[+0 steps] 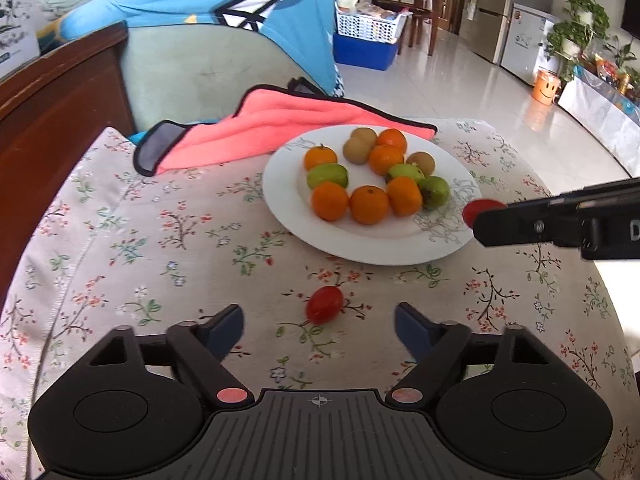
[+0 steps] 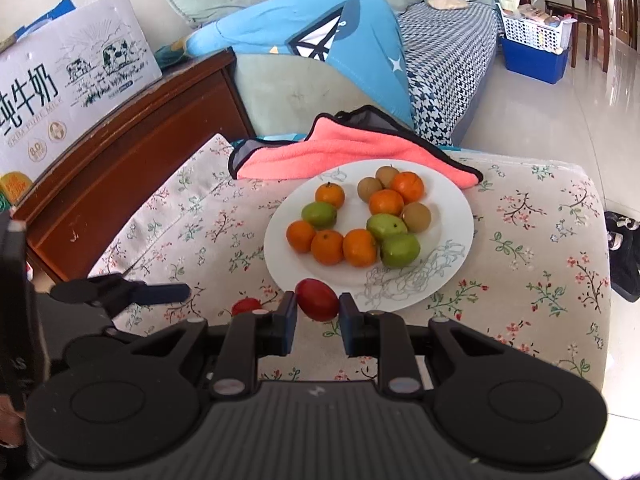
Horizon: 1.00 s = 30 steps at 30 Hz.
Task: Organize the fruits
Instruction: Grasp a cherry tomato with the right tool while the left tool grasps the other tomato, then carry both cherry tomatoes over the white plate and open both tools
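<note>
Red cherry tomato (image 1: 324,304) lies on the floral desk cloth (image 1: 160,240), between and just ahead of my left claw (image 1: 319,326), fingers spread wide, nothing held. White plate (image 1: 340,240) of fruit sits beyond. Right wrist view: my right claw (image 2: 317,309) pinches a second red tomato (image 2: 317,299) at the plate's near rim. Judgement: carry it over the bare rim area, lower before releasing so it does not roll; keep grip light to avoid bruising.
</note>
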Tool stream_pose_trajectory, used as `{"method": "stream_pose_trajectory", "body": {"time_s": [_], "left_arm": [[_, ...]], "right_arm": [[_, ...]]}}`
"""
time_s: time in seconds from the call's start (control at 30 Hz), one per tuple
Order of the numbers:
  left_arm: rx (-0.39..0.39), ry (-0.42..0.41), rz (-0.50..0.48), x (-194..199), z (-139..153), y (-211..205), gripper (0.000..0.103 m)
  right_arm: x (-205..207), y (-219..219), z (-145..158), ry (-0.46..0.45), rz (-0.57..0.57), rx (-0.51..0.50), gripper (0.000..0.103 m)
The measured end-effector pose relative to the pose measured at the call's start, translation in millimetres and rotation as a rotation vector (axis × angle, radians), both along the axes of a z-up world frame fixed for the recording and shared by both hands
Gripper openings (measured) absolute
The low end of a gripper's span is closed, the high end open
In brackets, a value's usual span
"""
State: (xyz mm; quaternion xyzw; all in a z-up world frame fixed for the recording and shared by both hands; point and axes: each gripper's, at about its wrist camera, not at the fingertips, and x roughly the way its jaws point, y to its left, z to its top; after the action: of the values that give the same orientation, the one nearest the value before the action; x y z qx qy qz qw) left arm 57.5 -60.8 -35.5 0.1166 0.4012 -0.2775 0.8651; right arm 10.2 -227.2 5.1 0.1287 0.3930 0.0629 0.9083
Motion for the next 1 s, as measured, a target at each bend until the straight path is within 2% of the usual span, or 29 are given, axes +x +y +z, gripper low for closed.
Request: {"method": "stream_pose_trajectory", "body": {"time_s": [0.07, 0.23, 0.3, 0.57, 0.63, 0.83, 1.0], "left_arm": [[0.002, 0.005, -0.001, 2, -2, -2, 0.067], [-0.004, 0.019, 0.008, 7, -6, -6, 0.040], [0.005, 0.028, 0.006, 9, -9, -7, 0.035], [0.004, 0.011, 0.009, 11, -13, -13, 0.026], [-0.001, 0.012, 0.013, 12, -13, -13, 0.020], [-0.005, 0.019, 0.025, 12, -10, -13, 0.020], [-0.060, 0.016, 0.037, 12, 7, -12, 0.020]], "right_arm": [[0, -3, 1, 0.001, -0.008, 0.012, 0.023], [0, -4, 5, -0.006, -0.014, 0.028, 0.023], [1, -6, 6, -0.005, -0.019, 0.035, 0.023], [1, -12, 8, -0.007, -0.043, 0.054, 0.023], [1, -13, 8, -0.008, -0.044, 0.056, 0.023], [4, -19, 8, 0.006, -0.063, 0.070, 0.023], [5, -29, 12, -0.009, -0.092, 0.093, 0.023]]}}
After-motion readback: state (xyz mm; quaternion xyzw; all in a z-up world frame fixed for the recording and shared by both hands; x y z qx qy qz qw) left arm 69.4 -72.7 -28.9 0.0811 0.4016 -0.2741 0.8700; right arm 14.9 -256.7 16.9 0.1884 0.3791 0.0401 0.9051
